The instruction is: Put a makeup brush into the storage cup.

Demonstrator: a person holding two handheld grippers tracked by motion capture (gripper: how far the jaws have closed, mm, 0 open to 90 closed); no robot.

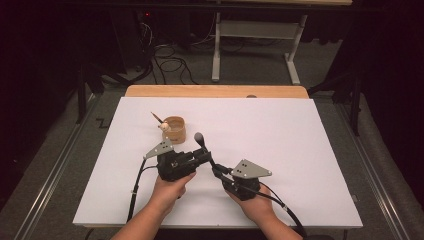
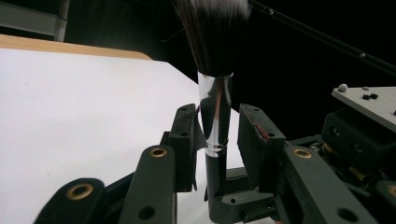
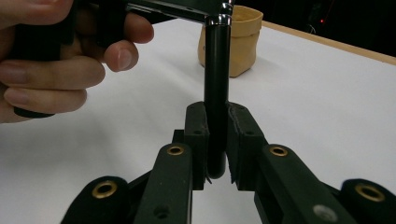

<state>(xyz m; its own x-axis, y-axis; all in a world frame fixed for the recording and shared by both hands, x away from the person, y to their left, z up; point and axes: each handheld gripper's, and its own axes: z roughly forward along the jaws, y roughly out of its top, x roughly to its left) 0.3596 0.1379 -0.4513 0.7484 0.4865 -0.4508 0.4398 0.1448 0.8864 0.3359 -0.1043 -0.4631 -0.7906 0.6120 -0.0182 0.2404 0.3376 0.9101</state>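
Observation:
A makeup brush (image 1: pixel 200 140) with dark bristles, a silver ferrule and a black handle stands tilted over the white table between my two grippers. In the right gripper view my right gripper (image 3: pixel 217 112) is shut on the lower end of the black handle (image 3: pixel 217 70). My left gripper (image 2: pixel 218 116) has the silver ferrule (image 2: pixel 215 107) between its jaws. One pad lies against the ferrule and the other stands a small gap away, so it is open. In the high view the left gripper (image 1: pixel 204 156) and right gripper (image 1: pixel 218 171) meet near the table's front middle.
A small tan cup (image 1: pixel 174 129) stands behind the left gripper, holding a thin wooden stick with a pale ball end (image 1: pixel 161 122). The cup (image 3: pixel 238 42) also appears beyond the brush in the right gripper view. The white sheet (image 1: pixel 280 135) covers the table; a wooden edge (image 1: pixel 215 91) runs along the back.

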